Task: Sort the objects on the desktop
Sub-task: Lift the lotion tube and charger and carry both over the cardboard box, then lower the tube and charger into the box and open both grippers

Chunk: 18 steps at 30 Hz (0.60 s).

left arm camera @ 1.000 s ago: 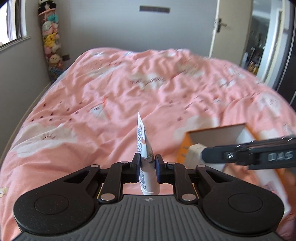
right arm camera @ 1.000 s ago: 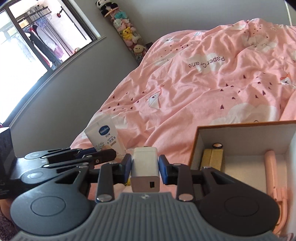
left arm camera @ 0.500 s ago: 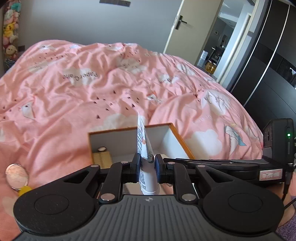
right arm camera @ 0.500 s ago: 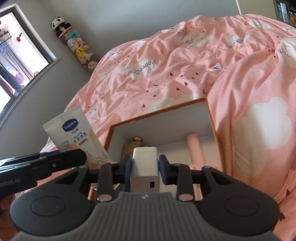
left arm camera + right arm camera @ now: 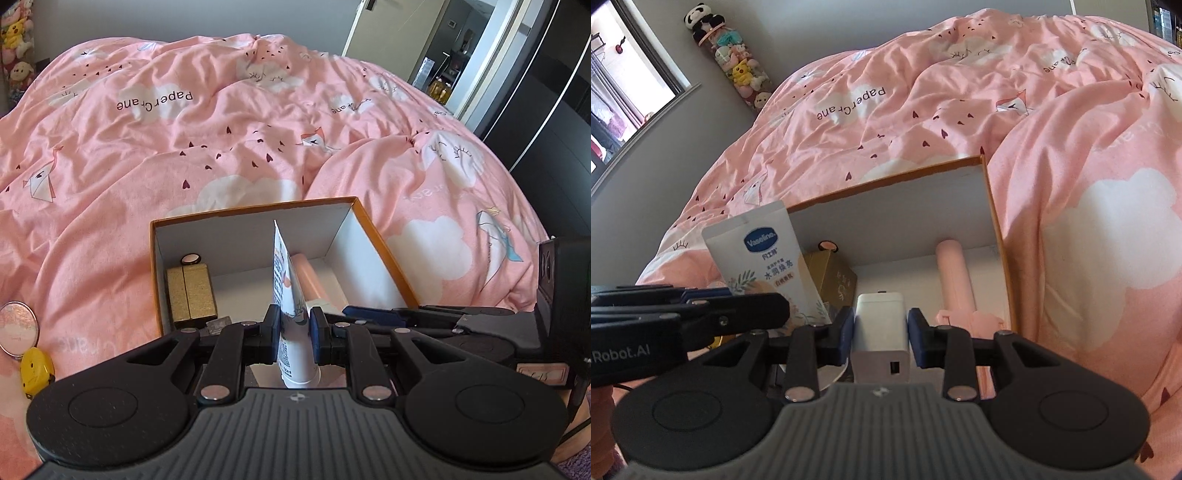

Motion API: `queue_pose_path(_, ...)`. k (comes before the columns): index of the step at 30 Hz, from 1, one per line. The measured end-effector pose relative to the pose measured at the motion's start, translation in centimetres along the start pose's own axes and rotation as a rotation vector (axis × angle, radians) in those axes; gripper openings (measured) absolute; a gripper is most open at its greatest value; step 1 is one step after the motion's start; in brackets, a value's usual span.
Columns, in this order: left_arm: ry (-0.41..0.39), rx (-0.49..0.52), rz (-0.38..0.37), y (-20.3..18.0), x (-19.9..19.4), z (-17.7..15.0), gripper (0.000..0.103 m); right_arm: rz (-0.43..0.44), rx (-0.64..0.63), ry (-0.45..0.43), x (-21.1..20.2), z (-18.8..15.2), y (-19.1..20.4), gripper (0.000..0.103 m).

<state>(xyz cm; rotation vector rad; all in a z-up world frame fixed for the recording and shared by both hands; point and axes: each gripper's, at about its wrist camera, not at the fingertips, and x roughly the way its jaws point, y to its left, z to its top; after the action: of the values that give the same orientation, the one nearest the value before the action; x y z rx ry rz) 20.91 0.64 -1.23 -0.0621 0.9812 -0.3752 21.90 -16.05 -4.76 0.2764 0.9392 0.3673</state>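
White tube (image 5: 293, 314) clamped in left tool (image 5: 294, 329); right tool (image 5: 880, 326) grips charger (image 5: 880, 334).

We see a bed under a rumpled pink duvet (image 5: 229, 147) printed with white clouds and paper cranes. Behind it stands a plain grey wall (image 5: 184, 18). On the far left, a window (image 5: 624, 92) lets in daylight beside a column of plush toys (image 5: 738, 70). On the far right, a pale door (image 5: 391, 33) opens by dark wardrobe panels (image 5: 546, 110).
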Motion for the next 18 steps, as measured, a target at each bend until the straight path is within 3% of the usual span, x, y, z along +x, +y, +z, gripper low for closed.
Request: queue_pose_path(18,0.03,-0.002,0.013,0.4,0.7,-0.1,0.019,-0.077,-0.115,0.12,2.9,-1.6,1.2,0.034)
